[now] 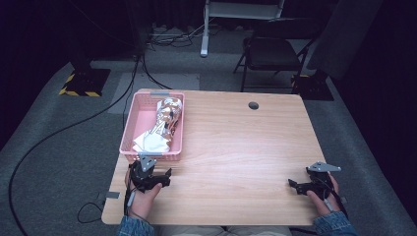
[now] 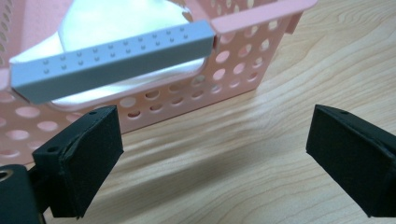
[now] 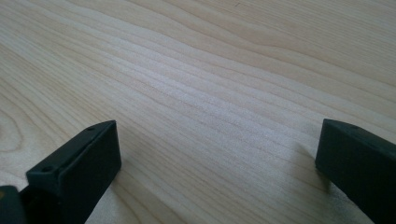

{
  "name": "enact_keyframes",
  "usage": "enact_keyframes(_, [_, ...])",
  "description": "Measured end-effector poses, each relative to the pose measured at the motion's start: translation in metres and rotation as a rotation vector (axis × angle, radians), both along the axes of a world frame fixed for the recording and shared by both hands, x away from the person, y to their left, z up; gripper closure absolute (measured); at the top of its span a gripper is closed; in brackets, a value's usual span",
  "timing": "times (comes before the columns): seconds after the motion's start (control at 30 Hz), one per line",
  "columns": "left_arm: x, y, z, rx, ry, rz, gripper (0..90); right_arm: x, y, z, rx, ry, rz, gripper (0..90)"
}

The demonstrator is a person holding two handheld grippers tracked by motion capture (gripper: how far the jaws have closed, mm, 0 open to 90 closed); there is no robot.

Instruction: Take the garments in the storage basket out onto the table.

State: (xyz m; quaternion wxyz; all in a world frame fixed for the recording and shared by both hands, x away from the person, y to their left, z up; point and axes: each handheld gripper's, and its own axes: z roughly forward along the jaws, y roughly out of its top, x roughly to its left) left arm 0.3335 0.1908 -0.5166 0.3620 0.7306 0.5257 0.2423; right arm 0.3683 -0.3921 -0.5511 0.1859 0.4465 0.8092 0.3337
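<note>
One pink basket [image 1: 129, 129], shiny packet [image 1: 166, 118], white cloth [image 1: 150, 142]

The basket [image 1: 129, 123] sits at the table's [image 1: 236, 147] far left, a shiny bag [image 1: 166, 118] inside, both claws nearer the person.

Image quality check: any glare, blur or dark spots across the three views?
High view: room dark, table lit, glare on the shiny packet in the pink basket. Left gripper view: white item in the basket blown out, grey strip soft, near jaws blurred. Right gripper view: even light, soft jaw shadows on the wood.
</note>
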Motion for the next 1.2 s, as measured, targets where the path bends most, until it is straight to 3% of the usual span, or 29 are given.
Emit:
enact_keyframes(0.3, [0.004, -0.002, 0.013, -0.017, -0.015, 0.001, 3.5, 0.0, 0.0, 0.0, 0.0, 0.0, -0.001, 0.0])
enact_keyframes(0.47, [0.007, 0.0, 0.018, -0.043, 0.026, 0.009, 3.4, 0.0, 0.0, 0.0, 0.0, 0.0, -0.001, 0.0])
enact_keyframes(0.6, [0.005, -0.001, 0.024, -0.037, -0.002, 0.004, 4.5, 0.0, 0.0, 0.0, 0.0, 0.0, -0.001, 0.0])
enact_keyframes(1.03, [0.012, 0.0, 0.045, -0.025, -0.041, 0.013, 4.5, 0.0, 0.0, 0.0, 0.0, 0.0, -0.001, 0.0])
enact_keyframes(1.2, [0.018, -0.001, 0.052, -0.046, -0.07, 0.017, 4.5, 0.0, 0.0, 0.0, 0.0, 0.0, -0.002, 0.0])
